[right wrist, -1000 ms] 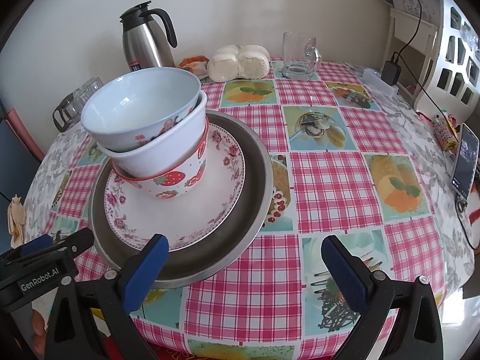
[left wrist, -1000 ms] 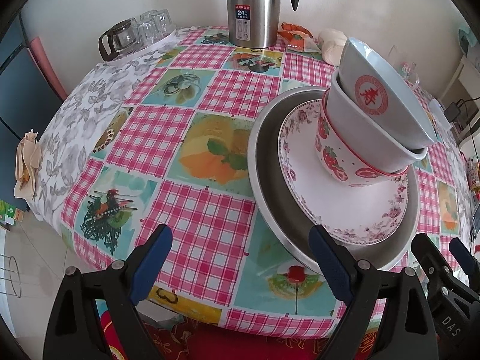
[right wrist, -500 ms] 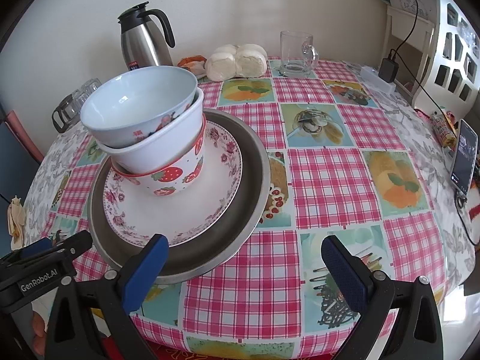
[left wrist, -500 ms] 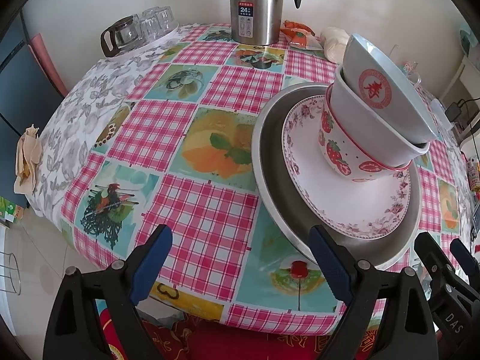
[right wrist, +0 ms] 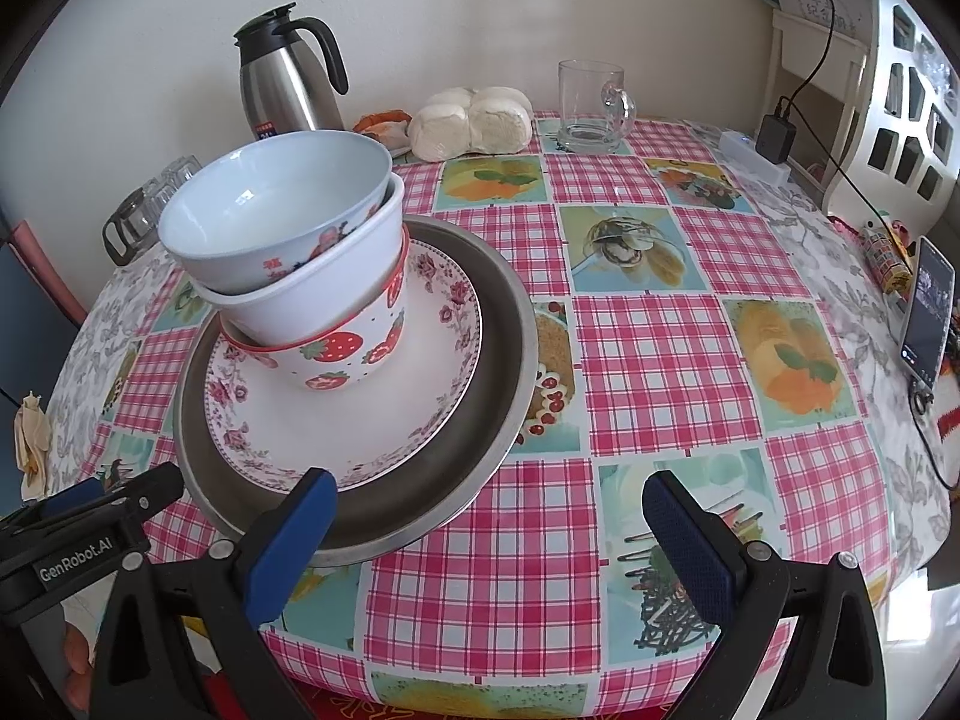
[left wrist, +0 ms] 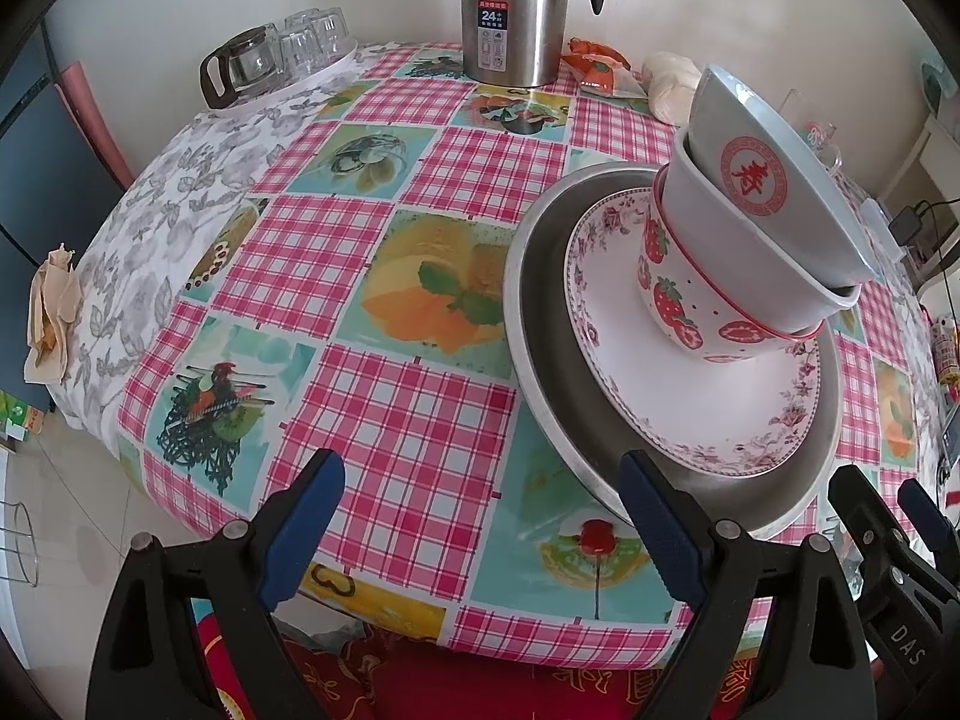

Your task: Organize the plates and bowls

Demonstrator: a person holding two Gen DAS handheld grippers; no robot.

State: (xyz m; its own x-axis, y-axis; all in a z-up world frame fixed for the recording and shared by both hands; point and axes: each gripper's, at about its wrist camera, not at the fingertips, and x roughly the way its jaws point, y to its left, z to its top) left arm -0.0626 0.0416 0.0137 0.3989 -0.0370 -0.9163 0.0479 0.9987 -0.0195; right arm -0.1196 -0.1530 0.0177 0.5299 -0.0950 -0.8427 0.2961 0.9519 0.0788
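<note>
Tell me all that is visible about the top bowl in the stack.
The top bowl looks like pale blue-white glazed ceramic, empty, with a red round emblem on its outer wall. It sits tilted, not level, nested inside a white bowl, which sits in a strawberry bowl. It touches only the white bowl. No tool touches it.

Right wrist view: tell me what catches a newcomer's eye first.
A leaning tower of three nested bowls, pale blue bowl uppermost and strawberry bowl at the bottom, stands on a floral plate inside a steel pan, left of centre. The loud pink checked tablecloth fills the rest. Behind stand a steel thermos jug and a glass mug.
</note>
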